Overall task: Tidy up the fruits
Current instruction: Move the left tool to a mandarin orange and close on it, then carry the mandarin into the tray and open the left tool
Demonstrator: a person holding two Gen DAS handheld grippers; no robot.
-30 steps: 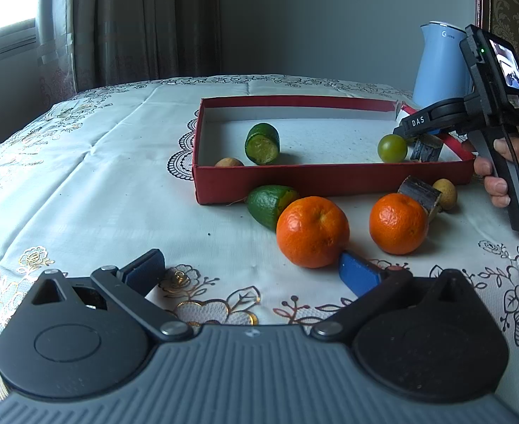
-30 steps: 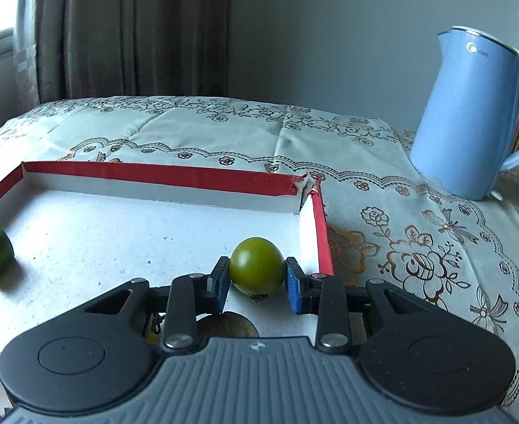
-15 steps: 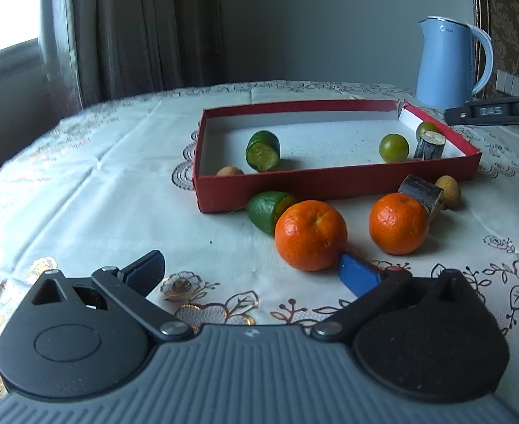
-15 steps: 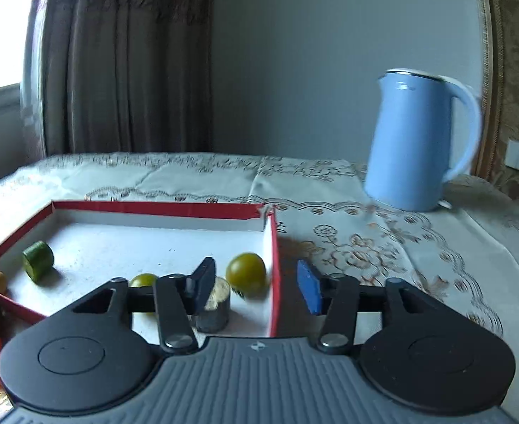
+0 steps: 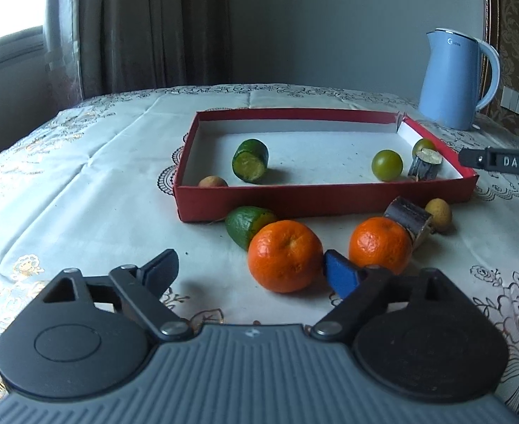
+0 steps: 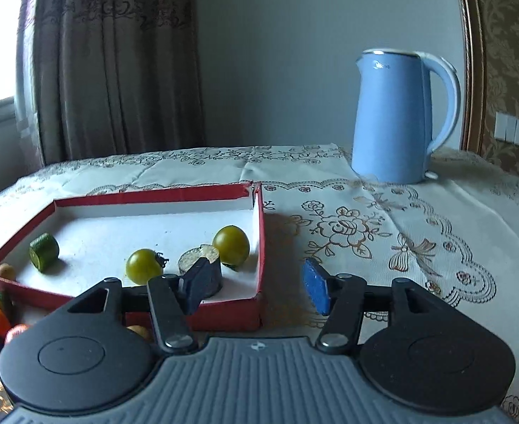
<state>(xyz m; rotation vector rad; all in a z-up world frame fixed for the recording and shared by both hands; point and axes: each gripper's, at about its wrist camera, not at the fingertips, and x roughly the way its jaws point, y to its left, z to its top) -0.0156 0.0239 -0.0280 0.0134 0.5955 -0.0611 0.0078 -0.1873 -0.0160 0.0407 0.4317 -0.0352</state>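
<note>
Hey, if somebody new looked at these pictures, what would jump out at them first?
Probably the two oranges on the tablecloth in front of the red tray, the nearer one right beside the left gripper, whose jaws are closing. Next, the tall blue kettle standing behind the tray to the right.

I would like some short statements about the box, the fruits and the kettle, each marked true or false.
1. Two oranges lie outside the red box. True.
2. The kettle stands inside the box. False: it stands on the tablecloth beyond it.
3. Two round green fruits lie in the box. True.
4. The right gripper holds a green fruit. False: nothing is between its fingers.
5. The box is blue. False: it is red outside, white inside.
</note>
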